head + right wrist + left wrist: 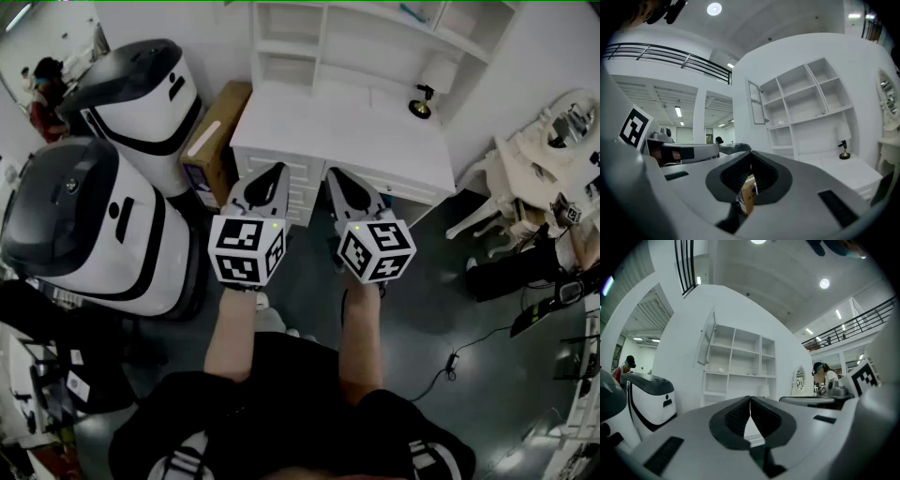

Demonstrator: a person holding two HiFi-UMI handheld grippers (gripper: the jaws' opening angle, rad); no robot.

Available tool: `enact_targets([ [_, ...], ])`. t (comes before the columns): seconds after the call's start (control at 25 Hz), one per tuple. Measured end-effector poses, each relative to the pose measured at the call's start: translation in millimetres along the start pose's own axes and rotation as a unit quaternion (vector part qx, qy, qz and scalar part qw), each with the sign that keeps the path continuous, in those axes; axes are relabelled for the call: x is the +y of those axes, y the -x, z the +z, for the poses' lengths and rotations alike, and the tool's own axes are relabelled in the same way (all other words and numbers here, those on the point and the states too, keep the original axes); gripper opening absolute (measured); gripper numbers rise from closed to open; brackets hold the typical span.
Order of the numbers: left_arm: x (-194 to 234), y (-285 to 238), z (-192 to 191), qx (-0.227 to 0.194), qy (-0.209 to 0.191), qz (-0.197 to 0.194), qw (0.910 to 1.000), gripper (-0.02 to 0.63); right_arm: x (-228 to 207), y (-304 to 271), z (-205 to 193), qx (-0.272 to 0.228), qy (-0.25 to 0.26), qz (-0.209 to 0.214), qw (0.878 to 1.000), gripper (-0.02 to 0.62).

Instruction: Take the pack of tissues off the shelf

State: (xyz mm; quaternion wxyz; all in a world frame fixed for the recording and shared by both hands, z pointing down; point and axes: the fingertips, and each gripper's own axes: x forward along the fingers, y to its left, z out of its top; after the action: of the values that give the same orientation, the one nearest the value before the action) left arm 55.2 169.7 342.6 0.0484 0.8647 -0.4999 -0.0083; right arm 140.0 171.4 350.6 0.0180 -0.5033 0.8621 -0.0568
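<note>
A white table [319, 131] with a shelf unit [375, 42] above it stands against the far wall. The pack of tissues cannot be picked out for certain, though a small pale object [721, 370] in a left-hand compartment may be it. The left tool [274, 173] and right tool [337, 176] hang side by side short of the table, jaws closed on nothing, seemingly because the reach has not begun.

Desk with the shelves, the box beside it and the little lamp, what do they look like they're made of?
Desk: probably painted wood or laminate, smooth matte white, with panelled drawer fronts.
Box: cardboard, dull tan with flat folded faces.
Lamp: shiny gold base, likely brass-look metal; white shade, material unclear.
</note>
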Motion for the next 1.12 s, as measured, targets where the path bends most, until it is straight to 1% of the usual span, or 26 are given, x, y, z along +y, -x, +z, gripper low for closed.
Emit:
enact_targets([
  [0.12,1,-3,-4,0.007,0.0,-0.002,1.0,0.011,-1,-4,-4,-0.001,-0.004,-0.002,1.0,0.018],
  [0.32,14,-11,-10,0.018,0.002,0.006,0.9998,0.011,-14,-18,-11,0.006,-0.018,-0.019,1.0,0.018],
  [0.48,33,-18,-19,0.029,0.006,0.015,0.9994,0.011,-16,-34,-14,-0.01,-0.027,-0.019,0.999,0.018],
  [0.68,57,-32,-21,0.015,0.013,0.018,0.9996,0.011,-18,-62,-16,-0.029,-0.035,-0.014,0.999,0.018],
  [0.96,111,-53,-9,0.011,0.012,0.034,0.9993,0.011,-27,-118,-7,-0.045,-0.046,-0.031,0.997,0.018],
  [1.12,159,-63,-5,0.012,0.016,0.054,0.9983,0.011,-26,-165,-12,-0.031,-0.03,-0.062,0.997,0.018],
])
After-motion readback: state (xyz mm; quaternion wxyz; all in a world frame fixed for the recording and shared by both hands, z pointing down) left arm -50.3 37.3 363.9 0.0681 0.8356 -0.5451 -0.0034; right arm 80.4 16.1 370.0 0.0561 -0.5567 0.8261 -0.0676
